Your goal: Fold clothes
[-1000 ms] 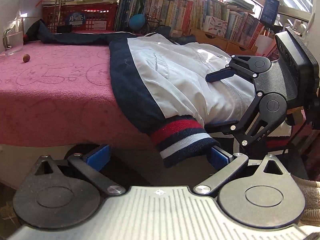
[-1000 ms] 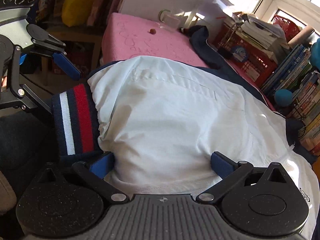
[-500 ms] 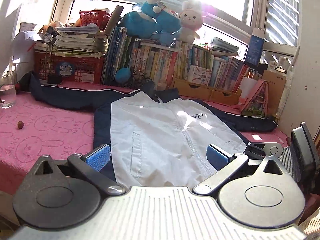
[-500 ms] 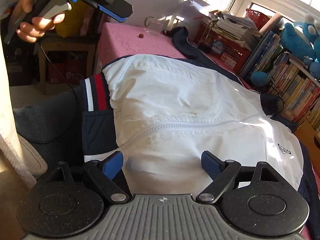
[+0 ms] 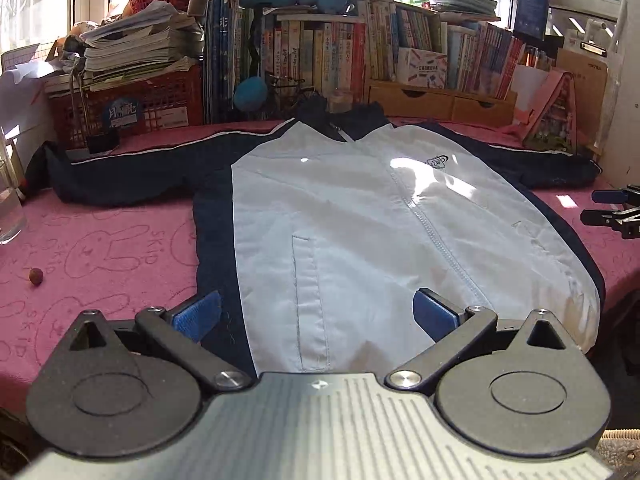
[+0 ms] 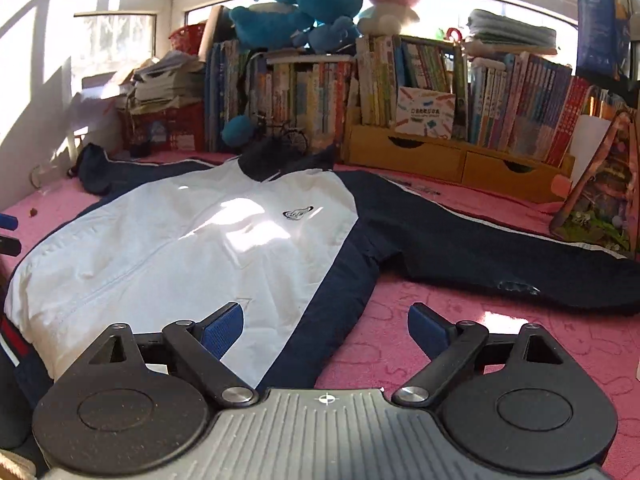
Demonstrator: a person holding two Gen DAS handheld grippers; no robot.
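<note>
A white and navy zip jacket (image 5: 360, 216) lies flat, front up, on the pink cloth-covered table (image 5: 100, 248), both navy sleeves spread out to the sides. Its striped hem hangs over the near table edge (image 6: 12, 340). My left gripper (image 5: 316, 312) is open and empty, above the jacket's lower left front. My right gripper (image 6: 324, 328) is open and empty, above the jacket's navy right side panel (image 6: 332, 300). The right gripper's fingertips (image 5: 608, 204) show at the right edge of the left wrist view.
A row of books (image 5: 360, 52) and wooden drawers (image 6: 460, 160) line the back of the table. A red crate with papers (image 5: 132, 100) stands back left, a glass (image 5: 8, 208) at the left edge, a small brown nut (image 5: 36, 276) nearby. A pink house model (image 6: 600, 200) stands right.
Both grippers have risen from below the table edge and the hanging hem to above the table, and now look across the spread jacket. Both stayed open.
</note>
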